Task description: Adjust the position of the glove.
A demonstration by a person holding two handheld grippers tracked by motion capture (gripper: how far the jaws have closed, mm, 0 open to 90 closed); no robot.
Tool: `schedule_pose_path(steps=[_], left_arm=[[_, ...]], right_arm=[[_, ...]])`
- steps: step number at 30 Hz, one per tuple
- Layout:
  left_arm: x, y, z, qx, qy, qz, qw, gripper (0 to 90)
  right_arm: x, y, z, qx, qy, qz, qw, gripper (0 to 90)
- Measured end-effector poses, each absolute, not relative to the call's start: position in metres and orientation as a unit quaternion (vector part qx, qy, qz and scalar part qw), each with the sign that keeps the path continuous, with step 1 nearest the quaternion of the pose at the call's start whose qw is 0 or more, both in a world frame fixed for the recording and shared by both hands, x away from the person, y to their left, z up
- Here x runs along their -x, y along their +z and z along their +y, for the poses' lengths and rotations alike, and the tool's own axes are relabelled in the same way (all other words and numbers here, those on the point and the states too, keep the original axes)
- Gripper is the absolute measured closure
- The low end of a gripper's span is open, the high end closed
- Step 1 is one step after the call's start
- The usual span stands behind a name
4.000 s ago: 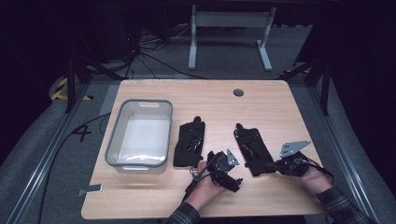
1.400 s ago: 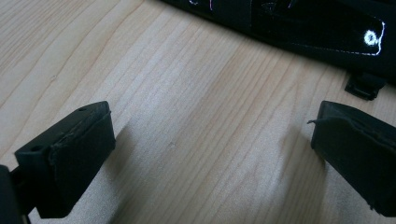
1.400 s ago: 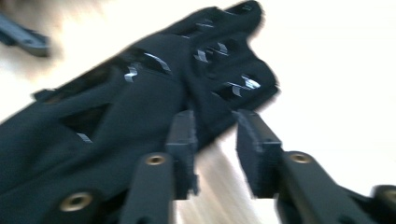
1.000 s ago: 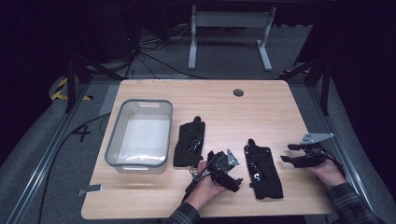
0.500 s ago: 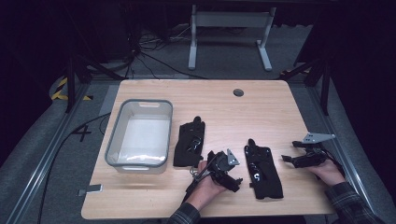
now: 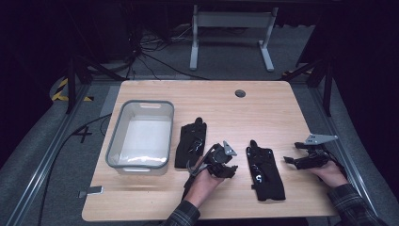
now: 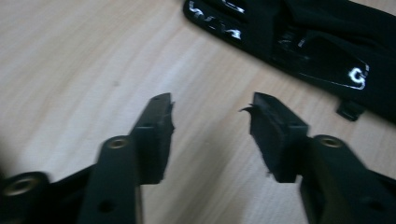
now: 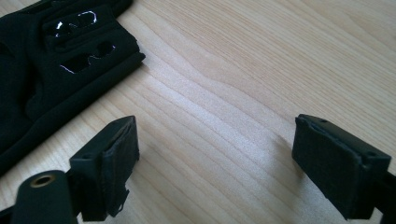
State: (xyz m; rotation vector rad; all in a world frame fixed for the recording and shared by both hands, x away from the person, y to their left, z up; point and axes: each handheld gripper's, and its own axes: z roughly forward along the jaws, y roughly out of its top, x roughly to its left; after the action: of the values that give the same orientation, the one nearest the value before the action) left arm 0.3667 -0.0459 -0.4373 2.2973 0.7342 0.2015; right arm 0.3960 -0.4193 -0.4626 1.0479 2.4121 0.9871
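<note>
The table was a pale wood-grain slab with rounded corners and a small dark round grommet near its far edge, at about twelve o'clock. Two flat black fabric gloves lay on it, matte cloth with glossy printed marks that caught the light. The left glove lay near the middle, fingers toward the far edge; the right glove lay at about five o'clock from it, well apart. At nine o'clock from the left glove, just beside it, stood a translucent grey plastic bin, rectangular with rounded corners and a thick rim.

The left gripper sat between the two gloves, held from below by the person's left hand. In the left gripper view its own left gripper showed two blocky black jaws with ragged rubbery pads; they had just been closing and stood part-way apart with nothing between them, only bare wood. The left glove lay beyond them at about one o'clock, not touched.

The right gripper hovered at three o'clock from the right glove, near but apart, a grey three-cornered plate on top. In the right gripper view the right gripper held its square, foam-faced jaws spread wide over bare wood, gripping nothing, with the right glove at ten o'clock
</note>
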Motion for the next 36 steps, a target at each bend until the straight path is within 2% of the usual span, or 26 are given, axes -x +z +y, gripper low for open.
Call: schedule_pose_path(steps=[1,3,4,5,8,21,36], left_arm=[[-0.369,-0.435,-0.044,-0.886,0.08,0.286,0.356,57.4],[-0.374,-0.429,-0.04,-0.886,0.079,0.29,0.354,67.1],[-0.375,-0.427,-0.039,-0.885,0.088,0.293,0.352,76.3],[-0.377,-0.424,-0.037,-0.885,0.092,0.294,0.35,76.3],[-0.384,-0.417,-0.032,-0.88,0.1,0.305,0.351,88.8],[-0.423,-0.416,-0.008,-0.848,0.134,0.394,0.327,89.8],[-0.441,-0.432,-0.002,-0.84,0.148,0.439,0.282,89.8]], right_arm=[[-0.396,-0.463,-0.419,-0.368,0.347,0.847,0.165,15.4],[-0.396,-0.463,-0.419,-0.368,0.347,0.847,0.166,15.5],[-0.396,-0.463,-0.419,-0.368,0.347,0.847,0.166,15.4],[-0.396,-0.463,-0.419,-0.368,0.347,0.847,0.166,15.4],[-0.396,-0.463,-0.419,-0.37,0.347,0.846,0.166,15.5],[-0.396,-0.463,-0.419,-0.37,0.347,0.846,0.166,15.4],[-0.396,-0.463,-0.419,-0.37,0.347,0.846,0.166,15.4]])
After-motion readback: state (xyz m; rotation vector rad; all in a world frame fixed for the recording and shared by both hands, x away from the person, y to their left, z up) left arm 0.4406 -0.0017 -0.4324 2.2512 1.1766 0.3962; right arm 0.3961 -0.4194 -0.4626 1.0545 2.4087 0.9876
